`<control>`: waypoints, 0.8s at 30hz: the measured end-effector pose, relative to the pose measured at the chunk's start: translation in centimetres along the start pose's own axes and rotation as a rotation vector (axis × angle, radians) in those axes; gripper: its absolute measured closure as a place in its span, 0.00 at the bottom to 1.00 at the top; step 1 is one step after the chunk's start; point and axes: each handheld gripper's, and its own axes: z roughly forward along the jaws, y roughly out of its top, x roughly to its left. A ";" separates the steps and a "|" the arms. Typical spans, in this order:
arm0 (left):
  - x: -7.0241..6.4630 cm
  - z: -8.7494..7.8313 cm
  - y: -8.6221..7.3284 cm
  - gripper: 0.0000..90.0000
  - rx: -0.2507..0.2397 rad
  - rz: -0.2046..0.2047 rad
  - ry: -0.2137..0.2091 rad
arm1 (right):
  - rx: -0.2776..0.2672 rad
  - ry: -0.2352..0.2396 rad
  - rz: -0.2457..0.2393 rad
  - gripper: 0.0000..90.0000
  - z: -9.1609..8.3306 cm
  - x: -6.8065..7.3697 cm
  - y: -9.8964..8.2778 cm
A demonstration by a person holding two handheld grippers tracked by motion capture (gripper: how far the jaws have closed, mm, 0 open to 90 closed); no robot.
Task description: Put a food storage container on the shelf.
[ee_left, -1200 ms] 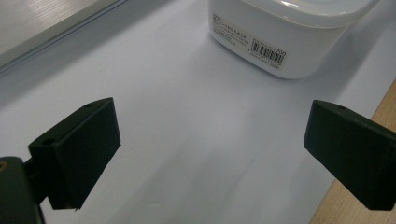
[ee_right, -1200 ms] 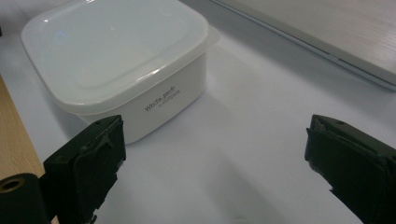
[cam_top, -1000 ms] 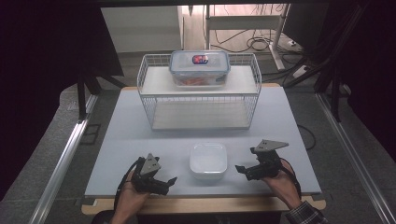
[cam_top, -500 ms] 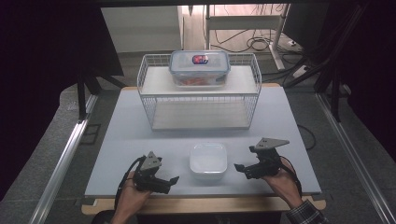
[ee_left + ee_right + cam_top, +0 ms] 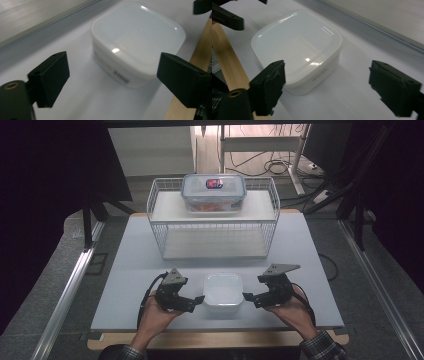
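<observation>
Now, vs a second ago:
left gripper (image 5: 199, 302): moved in toward tub, jaws wide, just been closing, nothing held
right gripper (image 5: 248, 297): same, closer, holding nothing
tub (image 5: 223, 291): lower centre, between grippers, unmoved

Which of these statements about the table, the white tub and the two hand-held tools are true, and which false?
1. The white tub sits between the left tool and the right tool. True.
2. The left tool grips the tub. False: its jaws stand open, just short of it.
3. A clear lidded box rests on top of the wire rack. True.
4. The white tub has no lid. False: a white lid covers it.
5. The right tool holds the clear box. False: it is open beside the white tub.
</observation>
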 end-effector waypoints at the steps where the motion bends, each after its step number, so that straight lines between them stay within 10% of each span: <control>1: -0.1 0.2 0.3 0.15 0.002 0.005 -0.005 | 0.005 0.006 -0.007 0.23 0.3 0.2 0.2; 7: -0.7 2.2 2.0 0.16 0.033 0.027 -0.029 | 0.031 0.044 -0.005 0.31 1.4 0.1 0.6; 15: 0.8 3.9 1.0 0.13 0.079 -0.094 -0.160 | 0.101 0.106 0.041 0.23 3.6 -0.1 0.8; 24: 0.6 2.9 -0.3 0.35 0.084 -0.164 -0.242 | 0.142 0.216 0.148 0.49 2.9 -0.3 0.0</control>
